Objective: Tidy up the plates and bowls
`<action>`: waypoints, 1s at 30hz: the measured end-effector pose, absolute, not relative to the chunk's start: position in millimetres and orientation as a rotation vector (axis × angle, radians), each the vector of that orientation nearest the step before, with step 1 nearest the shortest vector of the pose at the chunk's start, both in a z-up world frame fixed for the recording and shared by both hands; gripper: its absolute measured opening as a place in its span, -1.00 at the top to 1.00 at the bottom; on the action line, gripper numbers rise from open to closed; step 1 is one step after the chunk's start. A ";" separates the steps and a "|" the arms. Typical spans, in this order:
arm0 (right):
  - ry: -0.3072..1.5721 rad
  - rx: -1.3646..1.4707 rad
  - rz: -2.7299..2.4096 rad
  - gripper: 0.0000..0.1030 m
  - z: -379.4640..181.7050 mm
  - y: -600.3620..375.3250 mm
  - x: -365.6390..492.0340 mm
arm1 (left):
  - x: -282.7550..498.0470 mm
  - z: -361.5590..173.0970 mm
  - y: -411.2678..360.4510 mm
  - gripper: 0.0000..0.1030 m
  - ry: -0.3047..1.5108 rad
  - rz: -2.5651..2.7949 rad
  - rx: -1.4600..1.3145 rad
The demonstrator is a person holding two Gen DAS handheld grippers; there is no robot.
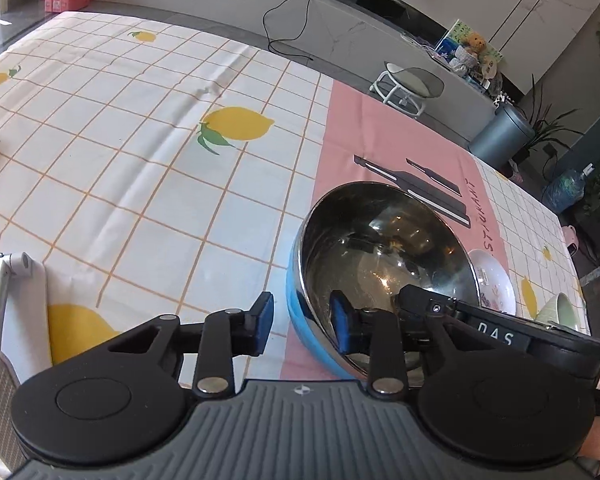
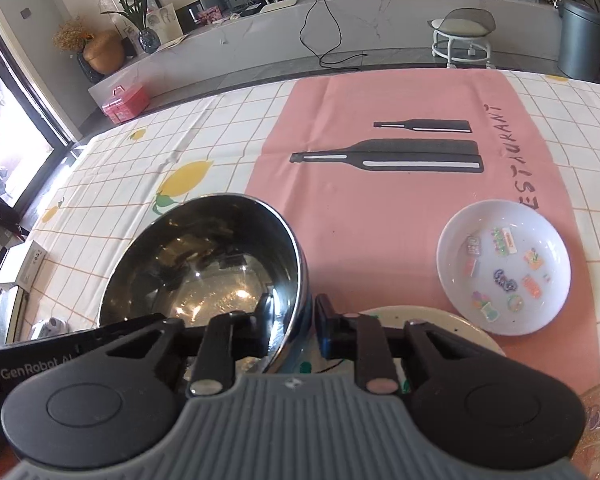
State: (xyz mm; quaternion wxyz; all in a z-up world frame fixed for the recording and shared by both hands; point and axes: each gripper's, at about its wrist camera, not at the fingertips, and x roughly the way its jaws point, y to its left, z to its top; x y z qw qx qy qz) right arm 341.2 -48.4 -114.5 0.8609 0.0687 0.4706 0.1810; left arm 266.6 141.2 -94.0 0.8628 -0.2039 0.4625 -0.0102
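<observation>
I have both tools on the steel bowl [image 2: 204,264] with the blue outside, which tilts on the pink mat [image 2: 380,208] of the tabletop [image 1: 120,160]. My right tool [image 2: 292,326] pinches its rim. My left tool [image 1: 300,322] straddles the opposite rim, one pad still off the wall. Nothing looks stacked yet: the white sticker plate [image 2: 504,268] and a speckled plate [image 2: 440,320] lie separate. The mat reads "RESTAURANT"; the left tool's body says "GenRobot".

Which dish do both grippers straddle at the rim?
The steel bowl, blue outside; the sticker-printed white dish and the speckled plate lie apart from the jaws.
</observation>
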 end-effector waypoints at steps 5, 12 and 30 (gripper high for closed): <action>0.980 0.145 0.391 0.74 -116.6 -47.9 339.0 | 265.6 -91.6 137.8 0.49 0.984 -0.032 -0.414; 0.947 0.112 0.402 0.75 -112.0 -44.6 334.1 | 262.6 -87.7 133.9 0.60 0.973 -0.001 -0.379; 0.845 0.169 0.481 0.74 -58.9 -54.1 289.4 | 211.1 -39.9 130.4 0.84 0.886 0.046 -0.284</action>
